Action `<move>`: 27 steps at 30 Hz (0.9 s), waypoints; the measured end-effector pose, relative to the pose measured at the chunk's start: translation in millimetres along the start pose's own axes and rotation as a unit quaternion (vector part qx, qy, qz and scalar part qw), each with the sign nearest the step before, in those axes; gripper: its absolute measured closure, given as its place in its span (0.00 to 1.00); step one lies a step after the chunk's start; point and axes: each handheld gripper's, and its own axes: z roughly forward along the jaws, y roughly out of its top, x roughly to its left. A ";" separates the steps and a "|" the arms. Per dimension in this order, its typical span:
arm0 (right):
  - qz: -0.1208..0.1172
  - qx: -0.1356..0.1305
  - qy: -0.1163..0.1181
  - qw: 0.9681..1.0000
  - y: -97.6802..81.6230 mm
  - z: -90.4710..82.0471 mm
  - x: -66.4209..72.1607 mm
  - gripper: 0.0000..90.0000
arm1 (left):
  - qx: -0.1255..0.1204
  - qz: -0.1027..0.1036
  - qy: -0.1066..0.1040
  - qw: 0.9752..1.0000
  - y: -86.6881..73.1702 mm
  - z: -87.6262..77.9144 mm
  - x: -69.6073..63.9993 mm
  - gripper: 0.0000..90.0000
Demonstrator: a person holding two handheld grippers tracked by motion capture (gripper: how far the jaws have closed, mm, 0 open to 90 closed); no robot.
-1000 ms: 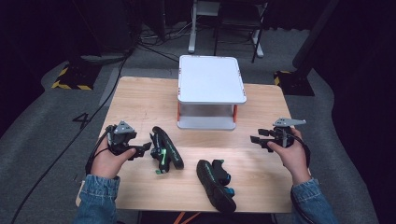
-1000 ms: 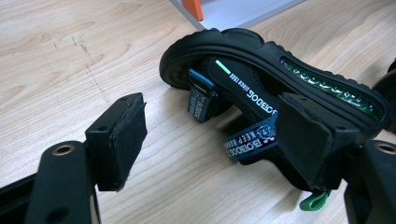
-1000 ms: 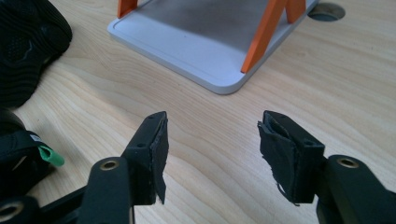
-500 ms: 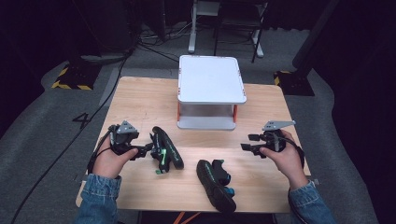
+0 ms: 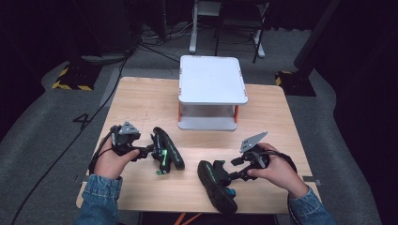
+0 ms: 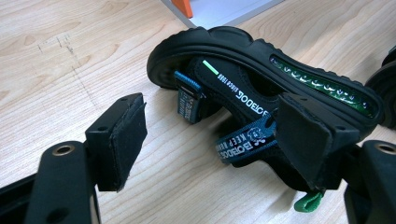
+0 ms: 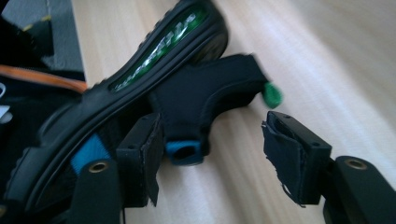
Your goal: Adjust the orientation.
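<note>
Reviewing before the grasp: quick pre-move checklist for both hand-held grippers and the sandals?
1. Left hand-held gripper jaws open at the left sandal: ok.
2. Left pads pressing that sandal: cannot tell; one pad lies against its strap.
3. Right hand-held gripper jaws open, having just widened, around the right sandal's strap: ok.
4. Right pads gripping: not ok, a gap shows.
5. Both sandals on their sides on the table: ok.
6. Shelf top free: ok.

The table [image 5: 141, 103] is evenly lit from above while the floor around it falls into darkness. The white shelf [image 5: 212, 78] is bright, nearly washed out. The right gripper view is motion-blurred; the left gripper view is sharp, with soft shadows.
</note>
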 end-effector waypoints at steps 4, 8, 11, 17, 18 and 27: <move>-0.004 0.017 0.006 1.000 -0.5 8.6 1.4 0.44 | 0.002 0.000 -0.002 1.000 -0.2 1.3 -0.2 0.28; -0.010 0.031 0.016 0.999 -1.1 17.0 1.8 0.45 | 0.005 0.004 -0.003 1.000 -0.5 2.3 0.6 0.28; -0.022 0.042 0.025 0.999 -0.9 24.3 3.5 0.50 | 0.007 0.003 -0.004 1.000 -1.0 3.1 0.4 0.28; -0.028 0.063 0.036 0.997 -0.4 30.0 5.3 0.69 | 0.006 0.003 -0.006 1.000 -1.3 4.1 -0.1 0.28; -0.034 0.063 0.033 0.997 0.8 29.4 5.7 0.70 | 0.006 0.006 -0.005 1.000 -1.2 4.0 0.3 0.28; -0.035 0.017 -0.019 0.999 4.7 12.3 0.8 0.71 | 0.009 0.006 -0.006 1.000 -2.0 5.3 0.7 0.28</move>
